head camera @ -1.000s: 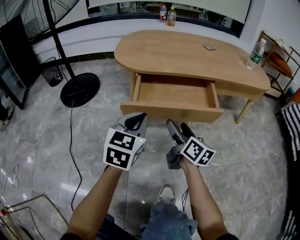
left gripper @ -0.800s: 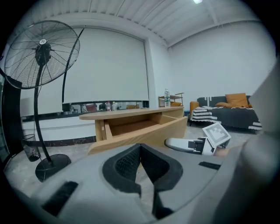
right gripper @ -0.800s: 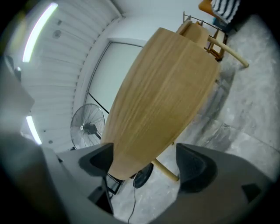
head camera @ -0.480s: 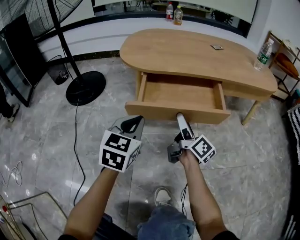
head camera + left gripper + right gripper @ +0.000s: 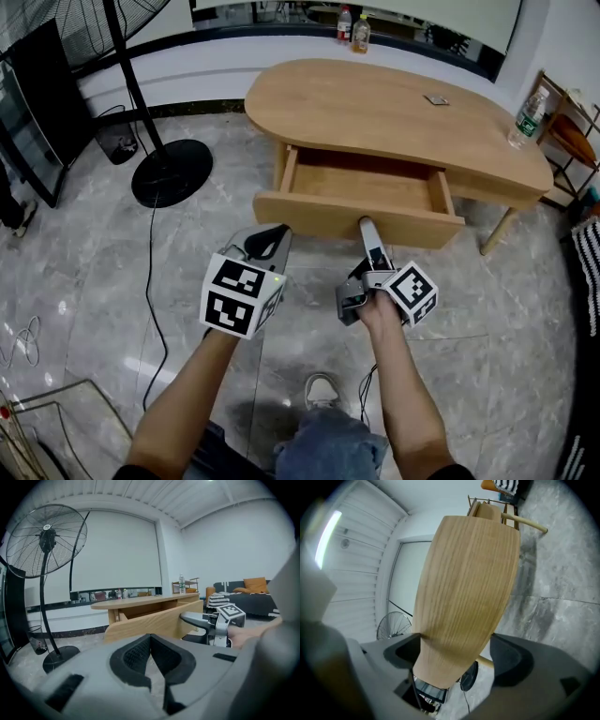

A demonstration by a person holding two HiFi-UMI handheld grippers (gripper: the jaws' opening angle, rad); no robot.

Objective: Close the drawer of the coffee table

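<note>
The light wooden coffee table (image 5: 375, 103) has its drawer (image 5: 309, 211) pulled out toward me, and I see nothing inside it. My right gripper (image 5: 367, 225) is rolled onto its side, its tip right at the drawer's front panel. In the right gripper view the panel (image 5: 464, 583) fills the space between the wide jaws of the right gripper (image 5: 457, 653), and no pad visibly presses on it. My left gripper (image 5: 272, 234) hovers over the floor left of it, short of the drawer. Its jaws (image 5: 151, 641) are shut on nothing, with the drawer front (image 5: 150, 623) ahead.
A standing fan (image 5: 47, 541) has its round base (image 5: 172, 173) left of the table, with a cable (image 5: 150, 281) trailing over the marble floor. A water bottle (image 5: 528, 117) stands on the table's right end. A rack (image 5: 562, 122) is at far right.
My right gripper has rolled onto its side and come forward to the drawer front, its jaws spreading wider. The left gripper has hardly moved.
</note>
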